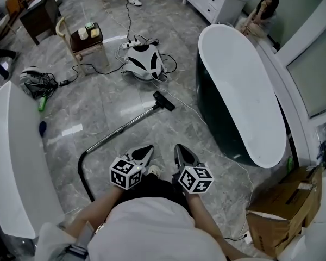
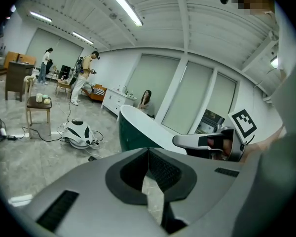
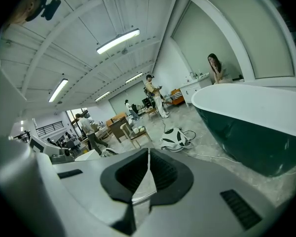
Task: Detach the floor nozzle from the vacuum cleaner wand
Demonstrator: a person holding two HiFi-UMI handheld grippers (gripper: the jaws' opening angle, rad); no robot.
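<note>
The black floor nozzle (image 1: pixel 164 101) lies on the grey marble floor, joined to the metal wand (image 1: pixel 122 128). The wand runs down-left into a black hose (image 1: pixel 82 173). Beyond the nozzle sits the white and black vacuum body (image 1: pixel 144 64), which also shows as the vacuum body (image 2: pixel 79 132) and the vacuum body (image 3: pixel 175 138) in the gripper views. My left gripper (image 1: pixel 145 150) and right gripper (image 1: pixel 181 150) hang side by side close to my body, well short of the wand. Both are shut with nothing between their jaws. The left gripper view shows the right gripper (image 2: pixel 187 141) beside it.
A dark green bathtub (image 1: pixel 244 91) with a white rim stands to the right, and a white tub (image 1: pixel 11 162) to the left. A cardboard box (image 1: pixel 285 208) is at lower right. A wooden chair (image 1: pixel 87 42), cables (image 1: pixel 106 69) and a seated person (image 1: pixel 263 12) lie further off.
</note>
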